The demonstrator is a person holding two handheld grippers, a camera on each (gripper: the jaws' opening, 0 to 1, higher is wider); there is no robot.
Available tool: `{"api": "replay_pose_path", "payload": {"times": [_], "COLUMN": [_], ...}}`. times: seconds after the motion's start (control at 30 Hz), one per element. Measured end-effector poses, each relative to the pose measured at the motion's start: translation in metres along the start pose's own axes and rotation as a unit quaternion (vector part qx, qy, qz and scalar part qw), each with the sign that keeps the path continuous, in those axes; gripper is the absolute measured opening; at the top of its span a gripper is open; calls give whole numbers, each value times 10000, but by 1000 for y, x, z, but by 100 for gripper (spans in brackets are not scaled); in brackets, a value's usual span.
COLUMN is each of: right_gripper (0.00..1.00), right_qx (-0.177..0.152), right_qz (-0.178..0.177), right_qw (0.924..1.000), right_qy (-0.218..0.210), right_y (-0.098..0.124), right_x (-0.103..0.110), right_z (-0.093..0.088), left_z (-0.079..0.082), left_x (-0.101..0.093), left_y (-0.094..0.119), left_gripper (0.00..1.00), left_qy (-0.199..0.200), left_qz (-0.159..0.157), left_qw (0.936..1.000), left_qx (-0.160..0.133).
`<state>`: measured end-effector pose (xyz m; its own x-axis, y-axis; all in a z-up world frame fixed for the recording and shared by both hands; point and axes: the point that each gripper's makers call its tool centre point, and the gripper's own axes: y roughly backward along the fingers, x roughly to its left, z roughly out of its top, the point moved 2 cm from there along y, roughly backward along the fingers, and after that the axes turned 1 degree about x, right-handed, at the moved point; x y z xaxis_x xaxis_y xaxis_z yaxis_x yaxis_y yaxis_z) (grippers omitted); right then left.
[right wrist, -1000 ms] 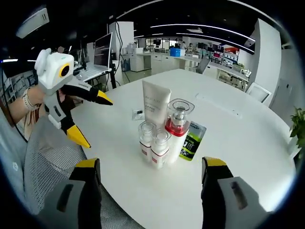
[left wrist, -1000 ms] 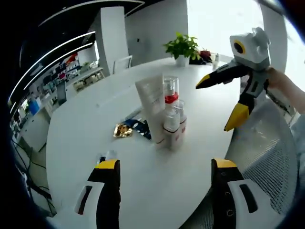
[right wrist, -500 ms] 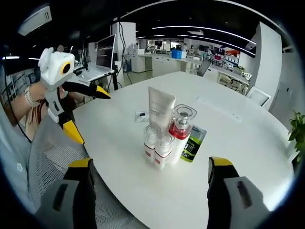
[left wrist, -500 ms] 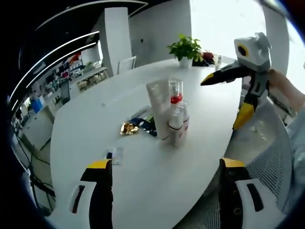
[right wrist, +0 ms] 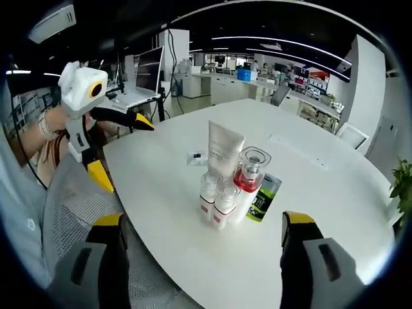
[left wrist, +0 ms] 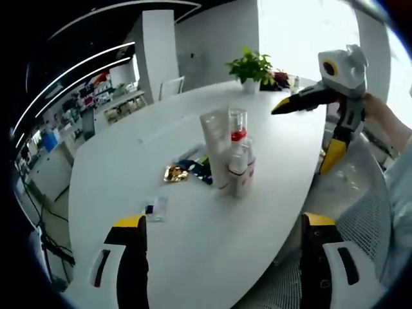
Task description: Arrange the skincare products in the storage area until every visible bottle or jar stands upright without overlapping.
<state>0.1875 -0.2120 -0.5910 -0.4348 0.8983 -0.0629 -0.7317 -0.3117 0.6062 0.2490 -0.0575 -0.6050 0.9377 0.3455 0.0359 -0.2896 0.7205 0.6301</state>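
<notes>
Four skincare containers (right wrist: 228, 183) upright, clustered touching, on white table (right wrist: 322, 212)

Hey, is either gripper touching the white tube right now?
Apart. The right gripper view shows the left gripper off the table edge, well short of the white tube.

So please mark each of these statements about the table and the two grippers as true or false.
1. The white tube stands upright. True.
2. The red-collared bottle lies on its side. False: it stands upright beside the tube.
3. The left gripper holds a small bottle. False: its jaws are wide apart and empty.
4. A green sachet lies flat on the white table. True.
5. The right gripper is open. True.
</notes>
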Motion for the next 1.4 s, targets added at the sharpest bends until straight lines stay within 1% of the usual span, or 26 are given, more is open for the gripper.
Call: {"api": "replay_pose_path", "payload": {"times": [0.07, 0.17, 0.4, 0.53, 0.63, 0.67, 0.87, 0.93, 1.0, 1.07, 1.1, 1.23, 1.33, 1.4], "right_gripper": [100, 100, 100, 100, 95, 95, 94, 96, 99, 98, 97, 93, 91, 90], "right_qx": [71, 4, 83, 44, 25, -5, 99, 186, 178, 176, 77, 107, 191, 222], "right_qz": [24, -40, -34, -52, -26, -5, 33, 53, 42, 102, 114, 145, 113, 101], "right_qw": [10000, 10000, 9999, 9999, 9998, 9998, 9997, 9995, 9994, 9990, 9988, 9982, 9980, 9979], "right_qy": [-33, -64, -56, -104, -170, -184, -226, -248, -285, -395, -478, -570, -590, -608], "right_y": [0, 1, 1, -1, -2, -2, -6, -9, -11, -13, -14, -17, -19, -20], "right_x": [1, 0, -3, -6, -7, -7, -11, -13, -14, -14, -15, -21, -29, -34], "right_z": [-2, 0, -3, -4, -4, -3, -9, -13, -15, -17, -15, -18, -22, -24], "left_z": [-1, -3, -4, -4, -5, -6, -7, -9, -10, -10, -10, -10, -10, -9], "left_x": [0, 0, 1, 3, 4, 4, 6, 8, 10, 13, 15, 21, 25, 30], "left_y": [0, -1, -3, -4, -5, -6, -9, -10, -12, -13, -15, -20, -24, -28], "left_gripper": [97, 97, 97, 97, 97, 97, 97, 97, 97, 97, 97, 97, 90, 89], "left_qy": [4, 28, 37, 41, 34, 42, 67, 65, 63, 92, 124, 151, 156, 191], "left_qz": [-9, -31, -36, -42, -50, -51, -70, -65, -34, -36, -38, -34, -60, -80], "left_qw": [10000, 10000, 10000, 10000, 9999, 9999, 9998, 9998, 9997, 9997, 9997, 9995, 9994, 9993], "left_qx": [8, 30, 51, 70, 109, 116, 157, 190, 216, 228, 224, 264, 307, 312]}}
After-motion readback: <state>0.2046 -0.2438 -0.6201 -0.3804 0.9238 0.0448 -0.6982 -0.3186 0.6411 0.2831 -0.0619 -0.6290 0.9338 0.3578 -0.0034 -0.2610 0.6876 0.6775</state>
